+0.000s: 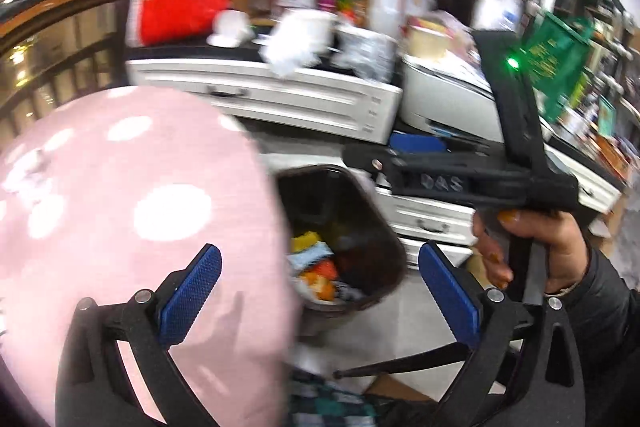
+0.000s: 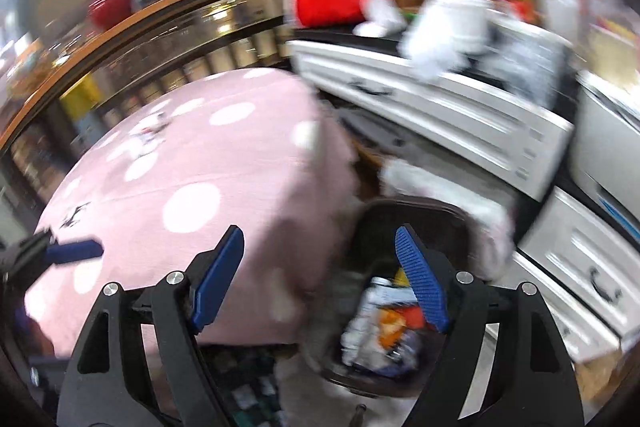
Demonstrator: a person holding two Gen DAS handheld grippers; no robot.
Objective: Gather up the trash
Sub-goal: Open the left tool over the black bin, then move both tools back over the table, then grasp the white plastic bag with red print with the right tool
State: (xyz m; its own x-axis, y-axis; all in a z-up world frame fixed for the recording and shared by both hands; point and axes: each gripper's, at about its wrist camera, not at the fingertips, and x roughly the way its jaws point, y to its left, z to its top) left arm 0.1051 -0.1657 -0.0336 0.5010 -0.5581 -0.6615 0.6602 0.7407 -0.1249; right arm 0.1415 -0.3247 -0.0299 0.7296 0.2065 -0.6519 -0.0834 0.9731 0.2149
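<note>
Trash (image 1: 316, 267) heaped inside dark bin (image 1: 384, 239), at five o'clock of pink dotted cushion (image 1: 120, 207). Left gripper (image 1: 320, 291) spread wide, nothing between pads. Right gripper (image 2: 320, 279) likewise wide, empty, over bin's rim. White drawers (image 1: 280, 99) at twelve o'clock.

Motion blur smears the counter clutter (image 1: 304, 39); the trash bin's (image 2: 420, 211) contents stay unidentifiable.

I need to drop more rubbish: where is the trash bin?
The trash bin sits on the floor in both wrist views, right of the pink dotted cushion, below the white drawers.
</note>
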